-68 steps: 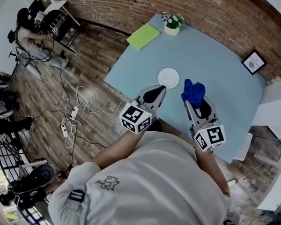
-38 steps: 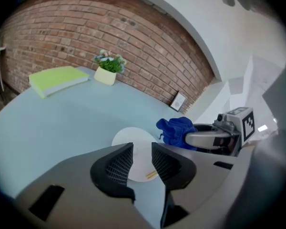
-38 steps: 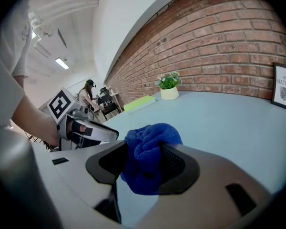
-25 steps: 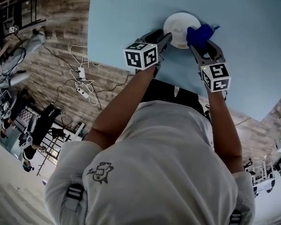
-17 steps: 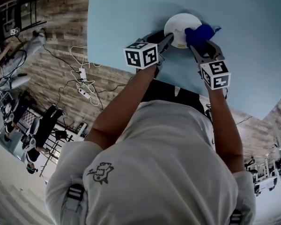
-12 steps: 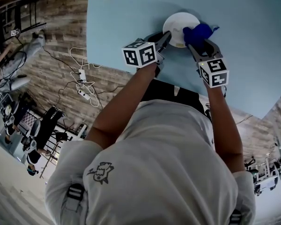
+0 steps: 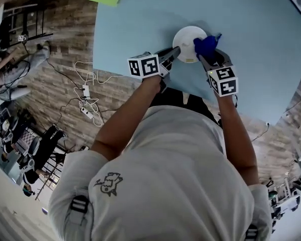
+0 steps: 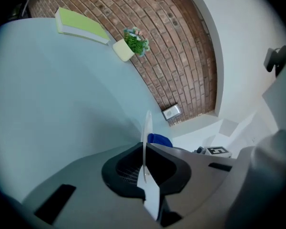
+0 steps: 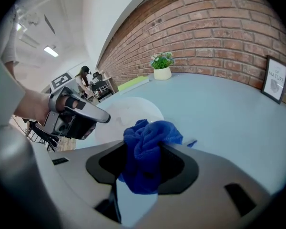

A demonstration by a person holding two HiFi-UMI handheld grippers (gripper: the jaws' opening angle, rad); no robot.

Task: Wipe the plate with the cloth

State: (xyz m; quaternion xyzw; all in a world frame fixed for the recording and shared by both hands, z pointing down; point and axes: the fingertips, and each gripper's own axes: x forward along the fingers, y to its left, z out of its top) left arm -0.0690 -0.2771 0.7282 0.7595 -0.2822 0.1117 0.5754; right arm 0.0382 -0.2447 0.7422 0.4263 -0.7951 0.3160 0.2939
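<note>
Now the left gripper (image 8: 144, 150) is clamping its jaws on the rim of the plate (image 8: 147, 124), having just closed them from wide apart, and appears to be tipping the plate up off the table (image 8: 62, 104). The right gripper (image 9: 142, 163) is holding the bunched cloth (image 9: 150, 137) pinched between its jaws at the plate's right edge. With the plate secured, wiping is likely ready to start.

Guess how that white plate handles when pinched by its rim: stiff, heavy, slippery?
Likely stiff: the plate shows a straight, thin edge where the left tool, its jaws just closed, pinches its rim. Probably light for its size, being so thin. Its smooth surface could slip.
</note>
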